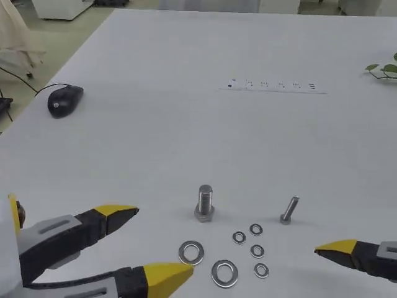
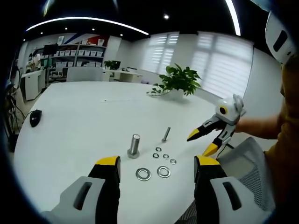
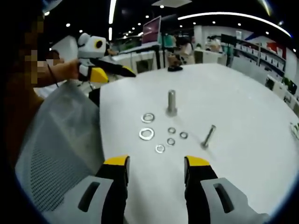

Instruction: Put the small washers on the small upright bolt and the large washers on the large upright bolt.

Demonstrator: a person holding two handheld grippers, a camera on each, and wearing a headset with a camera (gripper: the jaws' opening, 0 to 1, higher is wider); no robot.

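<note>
A large bolt [image 1: 205, 203] stands on its head on the white table [image 1: 186, 124]. To its right a small bolt [image 1: 289, 210] also stands, leaning a little. In front of them lie two large washers [image 1: 191, 252] [image 1: 224, 274] and several small washers [image 1: 257, 251]. My left gripper [image 1: 158, 242] hovers open at the near left, its fingertips [image 1: 127, 212] yellow. My right gripper [image 1: 329, 251] comes in from the near right. In the left gripper view the large bolt [image 2: 134, 145] and large washers [image 2: 143, 174] lie ahead of the open jaws. The right gripper view's open jaws face the small washers [image 3: 171, 141] and small bolt [image 3: 208, 136].
A black mouse [image 1: 64, 99] sits at the far left. A white power strip [image 1: 273, 85] lies across the far middle. A plant [image 1: 384, 69] is at the far right edge. A grey mesh chair back [image 3: 60, 140] stands by the table's near side.
</note>
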